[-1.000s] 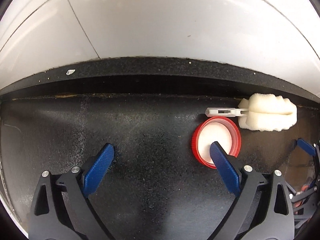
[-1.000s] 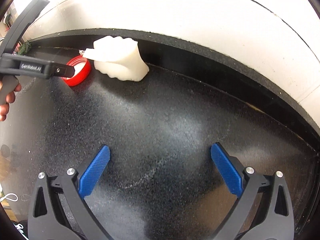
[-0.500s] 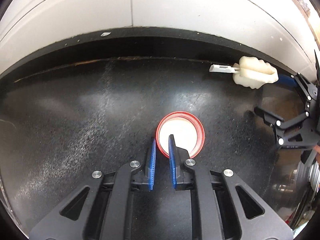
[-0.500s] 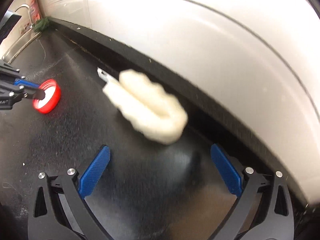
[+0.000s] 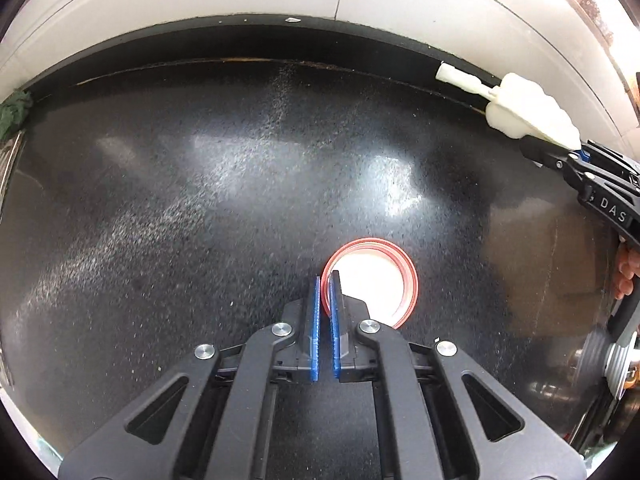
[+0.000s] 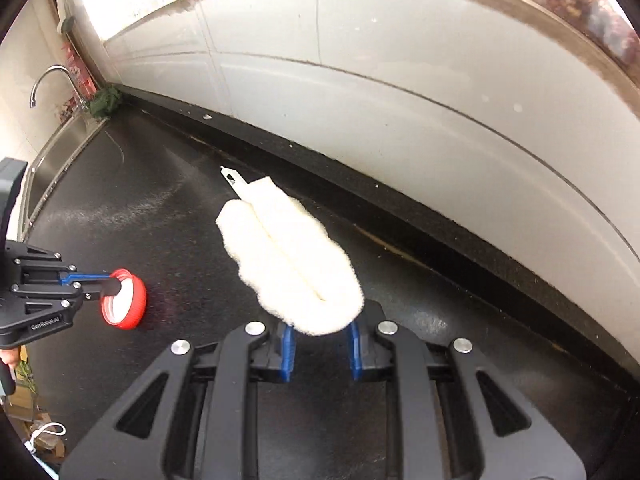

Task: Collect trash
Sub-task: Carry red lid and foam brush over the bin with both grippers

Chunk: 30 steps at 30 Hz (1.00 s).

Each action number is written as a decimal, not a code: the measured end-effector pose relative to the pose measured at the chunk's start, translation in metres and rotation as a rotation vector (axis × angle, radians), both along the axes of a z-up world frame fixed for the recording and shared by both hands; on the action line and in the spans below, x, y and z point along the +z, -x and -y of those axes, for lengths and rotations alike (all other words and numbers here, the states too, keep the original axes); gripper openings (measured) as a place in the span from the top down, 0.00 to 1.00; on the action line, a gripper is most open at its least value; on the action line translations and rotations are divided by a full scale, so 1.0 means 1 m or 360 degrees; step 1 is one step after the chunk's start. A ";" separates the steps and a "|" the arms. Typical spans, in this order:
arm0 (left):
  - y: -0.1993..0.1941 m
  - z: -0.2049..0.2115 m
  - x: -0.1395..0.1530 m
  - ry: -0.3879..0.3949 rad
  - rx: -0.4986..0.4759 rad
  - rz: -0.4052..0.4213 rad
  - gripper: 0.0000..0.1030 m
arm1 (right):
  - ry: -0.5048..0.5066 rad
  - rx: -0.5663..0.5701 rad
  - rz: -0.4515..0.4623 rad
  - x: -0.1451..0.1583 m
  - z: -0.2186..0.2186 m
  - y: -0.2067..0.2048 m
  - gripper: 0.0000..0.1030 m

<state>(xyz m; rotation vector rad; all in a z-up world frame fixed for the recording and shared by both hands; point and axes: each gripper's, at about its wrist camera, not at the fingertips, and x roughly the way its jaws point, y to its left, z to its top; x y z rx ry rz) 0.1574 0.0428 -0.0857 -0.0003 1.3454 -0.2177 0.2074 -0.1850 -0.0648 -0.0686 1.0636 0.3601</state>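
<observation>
A red lid with a white inside hangs just above the black counter, its rim pinched by my left gripper, which is shut on it. From the right wrist view the same lid and left gripper show at the left. A white foam brush head with a short plastic stem points away from my right gripper. Its jaws are closing, with the near end of the foam squeezed between the blue pads. The left wrist view shows the foam at the tip of the right gripper.
The black speckled counter runs along a white tiled wall. A steel sink with a tap and a green cloth lie at the far left end. A hand holds the right gripper's handle.
My left gripper has closed on the lid's rim and carried it off toward the front of the counter. My right gripper has moved up to the foam brush head and closed on its near end.
</observation>
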 end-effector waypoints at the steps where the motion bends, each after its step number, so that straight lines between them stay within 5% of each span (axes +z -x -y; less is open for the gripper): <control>1: 0.006 -0.004 0.003 0.0002 0.0012 0.0008 0.97 | -0.0031 -0.0015 0.0002 0.004 0.001 0.006 0.80; 8: 0.036 -0.020 0.029 0.0006 0.0065 0.0099 0.97 | -0.0065 -0.0034 0.0028 0.011 -0.017 0.059 0.80; 30: 0.151 -0.086 0.069 -0.0040 0.0361 0.0185 0.97 | -0.0141 0.0169 -0.0003 0.023 -0.036 0.107 0.80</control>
